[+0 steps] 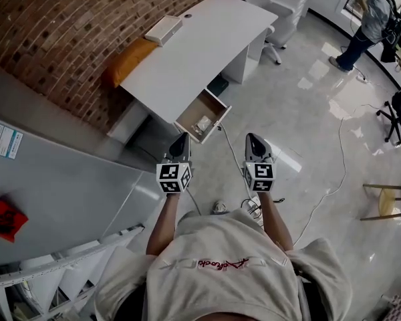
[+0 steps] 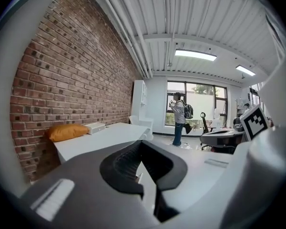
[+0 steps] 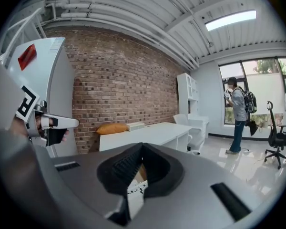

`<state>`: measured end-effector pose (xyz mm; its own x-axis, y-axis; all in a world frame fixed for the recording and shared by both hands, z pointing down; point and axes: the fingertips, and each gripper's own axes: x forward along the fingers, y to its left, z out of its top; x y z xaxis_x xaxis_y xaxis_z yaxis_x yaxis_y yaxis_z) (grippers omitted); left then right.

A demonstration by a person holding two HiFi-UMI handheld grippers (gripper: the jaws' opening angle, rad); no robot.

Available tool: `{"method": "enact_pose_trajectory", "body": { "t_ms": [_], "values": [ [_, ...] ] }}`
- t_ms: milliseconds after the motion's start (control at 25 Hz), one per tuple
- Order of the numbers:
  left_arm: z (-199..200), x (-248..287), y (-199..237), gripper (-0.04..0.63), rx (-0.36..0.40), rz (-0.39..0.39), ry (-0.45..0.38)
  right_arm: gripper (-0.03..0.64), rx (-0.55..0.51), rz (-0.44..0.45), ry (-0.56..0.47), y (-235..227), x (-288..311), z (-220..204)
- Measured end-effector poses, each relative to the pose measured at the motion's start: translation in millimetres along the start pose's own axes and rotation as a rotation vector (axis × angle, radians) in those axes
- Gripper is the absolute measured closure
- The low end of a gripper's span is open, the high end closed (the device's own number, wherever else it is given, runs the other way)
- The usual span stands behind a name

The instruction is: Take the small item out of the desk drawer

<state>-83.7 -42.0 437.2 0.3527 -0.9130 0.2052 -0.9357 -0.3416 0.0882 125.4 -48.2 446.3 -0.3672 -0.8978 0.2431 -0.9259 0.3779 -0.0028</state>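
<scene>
Head view: small item (image 1: pixel 202 124) lay inside the open drawer (image 1: pixel 216 124), which was pulled out at the near end of the white desk (image 1: pixel 200 45). Left gripper (image 1: pixel 180 141) hung just near of the drawer's front edge, not touching, fingers together on nothing. Right gripper (image 1: pixel 253 139) was beside it, further right over bare floor (image 1: pixel 301 112), fingers also together and empty. Orange cushion (image 1: pixel 127 60) and white box (image 1: pixel 164 29) sat along the desk's far-left edge against the brick wall (image 1: pixel 60 25). Grey cabinet (image 1: pixel 53 192) crowded the near left. Floor was open to the right, with a cable (image 1: pixel 334 179) trailing across it.
</scene>
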Motion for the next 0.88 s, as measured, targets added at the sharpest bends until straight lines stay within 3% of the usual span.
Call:
{"method": "enact_pose_trajectory", "body": {
  "t_ms": [480,880],
  "values": [
    [-5.1,20.5,12.4,0.588,-0.013,0.0,0.017,0.606,-0.003,0.008,0.024,-1.0,18.1,-4.6],
    [6.5,73.5,47.3,0.588,-0.021,-0.059,-0.004,0.606,-0.02,-0.034,0.026,0.5,70.2,8.2]
  ]
}}
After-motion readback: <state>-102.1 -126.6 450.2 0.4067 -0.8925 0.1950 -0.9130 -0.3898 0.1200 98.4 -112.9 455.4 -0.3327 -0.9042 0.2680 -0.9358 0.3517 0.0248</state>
